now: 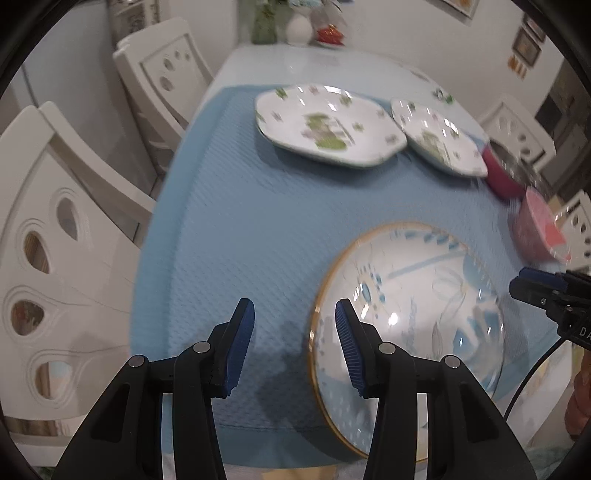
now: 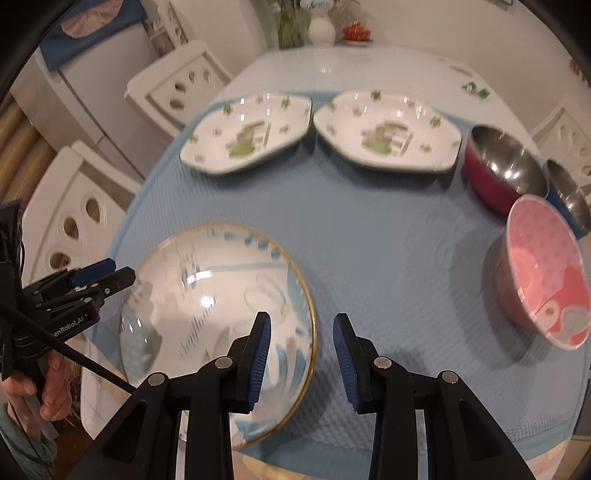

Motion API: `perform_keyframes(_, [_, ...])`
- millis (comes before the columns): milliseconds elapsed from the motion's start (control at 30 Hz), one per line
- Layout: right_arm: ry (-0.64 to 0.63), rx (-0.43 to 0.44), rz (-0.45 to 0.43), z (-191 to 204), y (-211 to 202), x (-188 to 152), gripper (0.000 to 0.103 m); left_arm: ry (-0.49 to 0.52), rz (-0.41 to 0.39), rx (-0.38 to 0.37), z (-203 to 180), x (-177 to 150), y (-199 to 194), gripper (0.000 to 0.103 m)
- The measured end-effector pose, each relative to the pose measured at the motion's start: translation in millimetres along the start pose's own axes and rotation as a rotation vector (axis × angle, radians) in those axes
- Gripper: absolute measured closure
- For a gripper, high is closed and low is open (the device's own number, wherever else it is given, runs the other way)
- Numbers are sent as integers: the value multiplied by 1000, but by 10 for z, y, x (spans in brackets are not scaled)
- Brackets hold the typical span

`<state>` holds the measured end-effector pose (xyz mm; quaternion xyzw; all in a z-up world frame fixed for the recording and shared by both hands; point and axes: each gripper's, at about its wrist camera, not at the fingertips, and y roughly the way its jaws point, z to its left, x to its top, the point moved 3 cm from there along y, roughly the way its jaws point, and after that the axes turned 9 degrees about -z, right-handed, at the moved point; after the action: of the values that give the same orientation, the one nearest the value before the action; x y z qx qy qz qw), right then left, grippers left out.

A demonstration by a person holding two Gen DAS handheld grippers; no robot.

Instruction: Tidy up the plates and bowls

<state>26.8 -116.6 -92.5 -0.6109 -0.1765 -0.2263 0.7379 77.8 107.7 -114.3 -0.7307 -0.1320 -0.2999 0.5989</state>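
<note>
A round gold-rimmed plate with blue marks lies at the near edge of the blue mat; it also shows in the right wrist view. My left gripper is open and empty, over the plate's left rim. My right gripper is open and empty, over its right rim. Two white octagonal plates with green print lie side by side at the far side. A red steel bowl, a blue steel bowl and a pink bowl stand at the right.
White chairs stand along the table's left side. A white vase and a small red dish stand at the table's far end. A fridge is behind the chairs.
</note>
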Motion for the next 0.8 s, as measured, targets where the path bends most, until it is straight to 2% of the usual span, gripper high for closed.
perform_keyframes(433, [-6,64,-116,216,-184,616,69,-39,-142,-24,74,585,-230,57])
perform_keyframes(600, [76,107,-124,149,-100,857,68,-48,-177,-47,112,769,-203,57])
perform_keyframes(667, [148,135,-123,67,-30,936,63,-51,-181,-43,120,854,-149,57])
perform_keyframes(700, [185,139,-121,17,31,982,54,-58,-178,-44,130,896,-103,52])
perform_keyframes(733, [206,132,-121,-23,92,1020,51,-73,-168,-44,151,941,-32,43])
perform_keyframes(800, [225,122,-112,-74,226,1093,51,-90,-167,-41,188,1010,92,39])
